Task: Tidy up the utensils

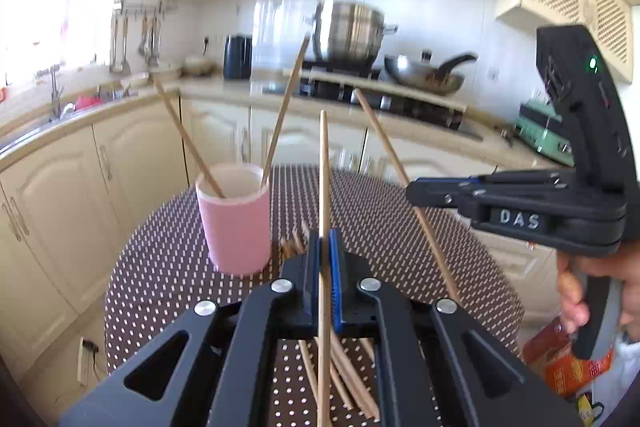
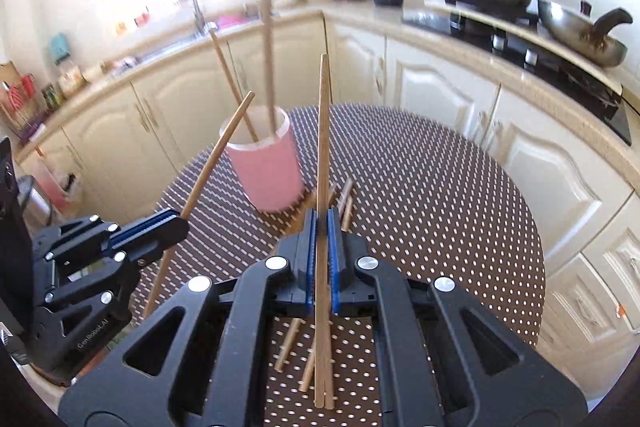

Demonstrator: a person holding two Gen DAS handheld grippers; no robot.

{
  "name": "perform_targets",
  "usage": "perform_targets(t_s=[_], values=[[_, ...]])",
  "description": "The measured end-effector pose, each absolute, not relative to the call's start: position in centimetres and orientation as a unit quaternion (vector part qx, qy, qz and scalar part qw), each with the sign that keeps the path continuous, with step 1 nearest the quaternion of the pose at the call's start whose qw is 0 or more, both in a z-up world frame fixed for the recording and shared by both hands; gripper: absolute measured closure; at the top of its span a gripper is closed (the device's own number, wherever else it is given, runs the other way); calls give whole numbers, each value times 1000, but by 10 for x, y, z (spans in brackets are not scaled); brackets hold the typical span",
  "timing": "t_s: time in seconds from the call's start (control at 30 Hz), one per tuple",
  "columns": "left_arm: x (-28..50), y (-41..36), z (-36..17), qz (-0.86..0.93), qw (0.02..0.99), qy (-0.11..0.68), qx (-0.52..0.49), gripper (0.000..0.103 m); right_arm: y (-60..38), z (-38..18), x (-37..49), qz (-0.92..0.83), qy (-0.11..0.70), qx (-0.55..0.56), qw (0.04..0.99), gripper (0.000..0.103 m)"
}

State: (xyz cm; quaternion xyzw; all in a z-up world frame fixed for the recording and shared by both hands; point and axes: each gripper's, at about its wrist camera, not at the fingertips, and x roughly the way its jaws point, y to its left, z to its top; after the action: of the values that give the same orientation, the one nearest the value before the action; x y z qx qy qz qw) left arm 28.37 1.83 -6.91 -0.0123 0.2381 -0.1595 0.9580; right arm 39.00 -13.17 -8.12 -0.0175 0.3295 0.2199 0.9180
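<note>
Black left gripper (image 1: 325, 247) and right gripper (image 2: 322, 227), blue ribbed pads, silver screws.

A pink cylindrical cup (image 1: 236, 223) stands upright left of centre on the dotted table, two slim wooden chopsticks (image 1: 285, 111) leaning inside. More loose chopsticks (image 2: 347, 203) lie flat beside its base at lower centre.
</note>
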Motion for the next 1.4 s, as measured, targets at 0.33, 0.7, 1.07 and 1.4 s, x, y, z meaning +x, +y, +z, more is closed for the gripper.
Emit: perform_targets(t_s=[0.33, 0.7, 1.07, 1.4], values=[[263, 36, -32, -147, 980, 128, -49, 98, -131, -53, 376, 254, 261, 24, 931, 97], [283, 59, -9, -128, 985, 80, -78, 98, -124, -49, 399, 287, 229, 67, 928, 97], [335, 84, -10, -109, 985, 69, -116, 98, -124, -53, 445, 298, 224, 105, 922, 97], [375, 85, -5, -89, 986, -14, -137, 98, -103, -29, 469, 313, 124, 138, 932, 97]])
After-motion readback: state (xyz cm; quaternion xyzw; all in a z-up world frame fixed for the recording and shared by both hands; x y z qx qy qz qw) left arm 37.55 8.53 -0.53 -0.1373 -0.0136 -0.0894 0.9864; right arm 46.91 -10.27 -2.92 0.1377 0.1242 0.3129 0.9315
